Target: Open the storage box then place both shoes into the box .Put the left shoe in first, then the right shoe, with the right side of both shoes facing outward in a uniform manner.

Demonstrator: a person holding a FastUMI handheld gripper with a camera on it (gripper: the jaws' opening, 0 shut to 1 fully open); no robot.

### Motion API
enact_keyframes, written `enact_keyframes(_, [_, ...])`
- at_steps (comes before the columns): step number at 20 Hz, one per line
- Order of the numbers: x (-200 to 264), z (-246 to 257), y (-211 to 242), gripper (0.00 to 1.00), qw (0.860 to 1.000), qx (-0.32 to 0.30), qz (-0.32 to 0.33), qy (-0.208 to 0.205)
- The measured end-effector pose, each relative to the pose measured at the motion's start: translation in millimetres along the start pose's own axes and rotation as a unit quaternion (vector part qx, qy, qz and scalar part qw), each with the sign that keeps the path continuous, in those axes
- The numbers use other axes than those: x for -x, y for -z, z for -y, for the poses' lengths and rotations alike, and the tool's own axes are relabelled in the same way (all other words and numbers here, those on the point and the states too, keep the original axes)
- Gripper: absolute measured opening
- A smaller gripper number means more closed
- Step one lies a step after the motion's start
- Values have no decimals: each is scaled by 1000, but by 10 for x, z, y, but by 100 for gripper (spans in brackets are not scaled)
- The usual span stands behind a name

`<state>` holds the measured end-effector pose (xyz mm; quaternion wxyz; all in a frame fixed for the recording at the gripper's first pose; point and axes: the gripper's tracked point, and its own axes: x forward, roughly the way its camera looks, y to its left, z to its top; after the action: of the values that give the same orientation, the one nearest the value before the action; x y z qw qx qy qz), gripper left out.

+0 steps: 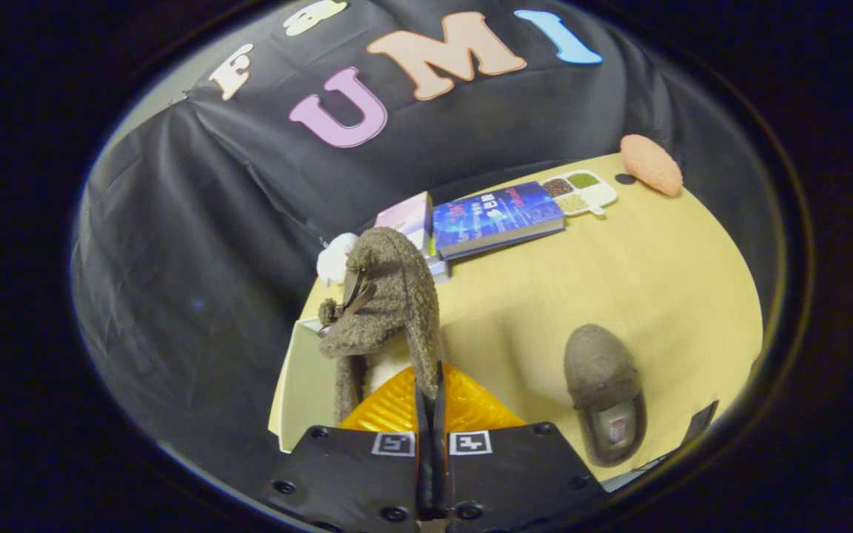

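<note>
Gripper view: hand-held gripper (431, 389) pinches brown shoe's (386, 296) collar, lifted above white box (306, 385); other shoe (604, 392) rightward.

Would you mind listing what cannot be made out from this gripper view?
- Storage box: interior hidden by the held shoe and the gripper, whose fingers are shut on the shoe's edge.
- Held shoe: whether left or right is unclear.
- Second shoe on the table: opening in shadow.
- Divided tray: contents too small.
- White object: partly behind the held shoe.
</note>
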<state>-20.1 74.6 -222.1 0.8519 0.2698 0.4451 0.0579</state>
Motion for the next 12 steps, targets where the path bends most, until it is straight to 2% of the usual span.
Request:
enact_keyframes(7, [-149,-682,297,4,997,30,-41,-50])
enact_keyframes(12, [-327,-977,605,4,993,48,-85,-61])
